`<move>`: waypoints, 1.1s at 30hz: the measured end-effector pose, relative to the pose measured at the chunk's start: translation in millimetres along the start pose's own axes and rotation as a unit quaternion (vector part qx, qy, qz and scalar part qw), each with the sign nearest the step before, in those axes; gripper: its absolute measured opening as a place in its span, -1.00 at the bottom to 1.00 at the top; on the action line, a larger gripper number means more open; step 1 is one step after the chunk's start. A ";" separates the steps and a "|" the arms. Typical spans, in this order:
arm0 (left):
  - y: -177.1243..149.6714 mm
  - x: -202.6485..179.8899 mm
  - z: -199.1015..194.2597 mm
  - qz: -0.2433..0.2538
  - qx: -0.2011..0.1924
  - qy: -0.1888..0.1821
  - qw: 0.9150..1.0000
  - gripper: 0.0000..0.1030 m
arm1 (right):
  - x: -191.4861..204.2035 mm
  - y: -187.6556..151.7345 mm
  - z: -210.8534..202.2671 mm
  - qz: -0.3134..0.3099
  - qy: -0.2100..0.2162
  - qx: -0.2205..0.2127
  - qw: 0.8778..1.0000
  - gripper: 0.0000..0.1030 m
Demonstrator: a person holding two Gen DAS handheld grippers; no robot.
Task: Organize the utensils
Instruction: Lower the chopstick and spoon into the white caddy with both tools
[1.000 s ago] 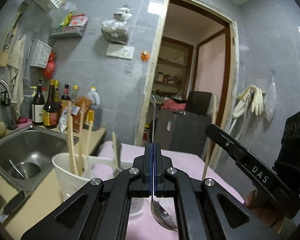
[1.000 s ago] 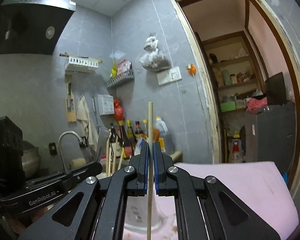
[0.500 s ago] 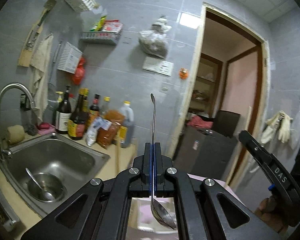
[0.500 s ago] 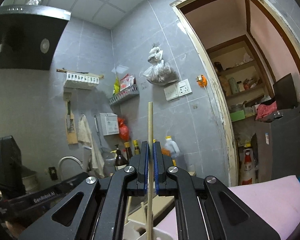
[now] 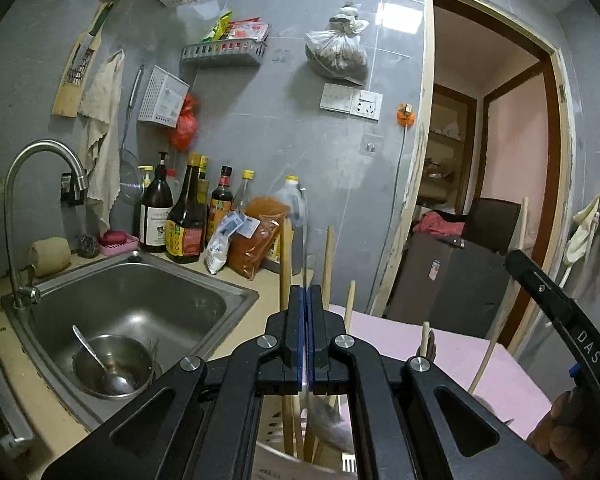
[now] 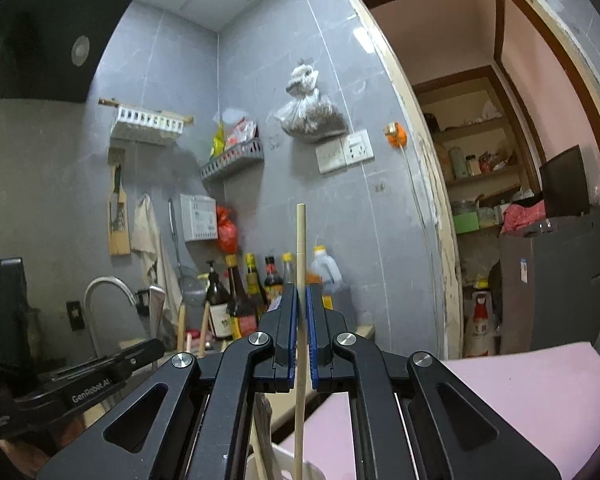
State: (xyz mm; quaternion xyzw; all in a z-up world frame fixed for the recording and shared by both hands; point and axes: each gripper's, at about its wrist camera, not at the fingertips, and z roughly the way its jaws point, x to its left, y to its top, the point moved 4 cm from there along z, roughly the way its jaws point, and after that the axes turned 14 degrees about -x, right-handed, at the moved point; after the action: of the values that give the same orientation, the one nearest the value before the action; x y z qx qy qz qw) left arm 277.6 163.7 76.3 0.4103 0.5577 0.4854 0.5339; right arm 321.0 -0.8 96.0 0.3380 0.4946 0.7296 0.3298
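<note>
My left gripper (image 5: pixel 305 300) is shut on a metal spoon (image 5: pixel 327 420), held upright, with its blurred handle above the jaws and its bowl below. Right under it stands a white utensil holder (image 5: pixel 274 458) with wooden chopsticks (image 5: pixel 286 264) sticking up. In the right wrist view my right gripper (image 6: pixel 300 300) is shut on a single upright wooden chopstick (image 6: pixel 300 240), whose lower end hangs over the holder's rim (image 6: pixel 314 470). Each gripper shows in the other's view: the right one (image 5: pixel 556 312) and the left one (image 6: pixel 88 384).
A steel sink (image 5: pixel 140 300) with a tap (image 5: pixel 40 160) holds a bowl and spoon (image 5: pixel 108 364). Sauce bottles (image 5: pixel 186 216) and bags line the grey wall. A pink mat (image 5: pixel 440 360) covers the counter by an open doorway (image 5: pixel 496 184).
Both grippers have slid sideways along the counter, still holding the spoon and the chopstick. The holder with its chopsticks has come in right under the left gripper, and its rim under the right.
</note>
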 end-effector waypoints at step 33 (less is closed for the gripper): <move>-16.3 -13.1 -8.4 -0.001 0.047 -0.044 0.998 -0.96 | -1.0 -28.0 -19.7 0.000 0.003 0.076 0.997 -0.79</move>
State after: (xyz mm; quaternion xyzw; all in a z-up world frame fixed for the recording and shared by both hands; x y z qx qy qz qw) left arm 271.5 146.9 62.5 0.4553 0.5565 0.4398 0.5381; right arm 309.5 -3.2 63.9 0.3603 0.5498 0.6907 0.3015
